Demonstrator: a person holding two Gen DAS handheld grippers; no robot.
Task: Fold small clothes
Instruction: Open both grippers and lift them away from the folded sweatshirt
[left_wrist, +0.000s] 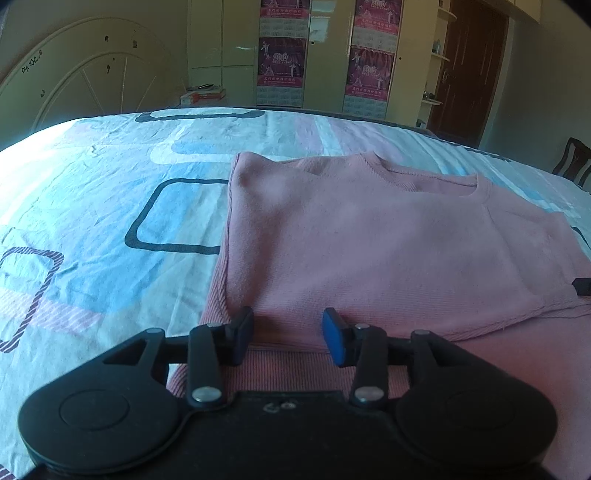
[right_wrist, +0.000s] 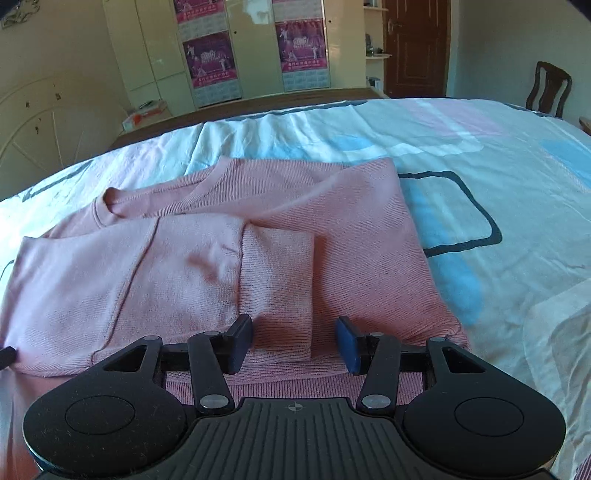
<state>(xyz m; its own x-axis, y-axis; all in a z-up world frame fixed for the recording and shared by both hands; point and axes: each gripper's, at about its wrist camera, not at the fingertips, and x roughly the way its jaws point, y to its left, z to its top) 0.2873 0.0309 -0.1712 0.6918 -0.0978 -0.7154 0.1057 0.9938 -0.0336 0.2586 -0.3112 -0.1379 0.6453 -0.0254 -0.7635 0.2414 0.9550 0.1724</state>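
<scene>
Pink knit sweater (left_wrist: 369, 240) lies flat on the bed (left_wrist: 92, 184), just ahead of both grippers, with both sleeves already folded in across the body. Left gripper (left_wrist: 288, 334) hovers at the near hem, jaws parted, nothing clamped; the hem ribbing runs under and between the pads. Right gripper (right_wrist: 293, 341) is likewise parted and empty, with the folded sleeve cuff (right_wrist: 277, 288) directly ahead between its fingers.

My read: side folds done, bottom-to-collar fold is next. That means I pinch the hem at both near corners, lift, and carry it forward to the collar (right_wrist: 110, 206).

Sweater's left edge sits just outside my left gripper, its right edge beyond my right. Open bedsheet on both outer sides and past the collar, so there's room to move.
</scene>
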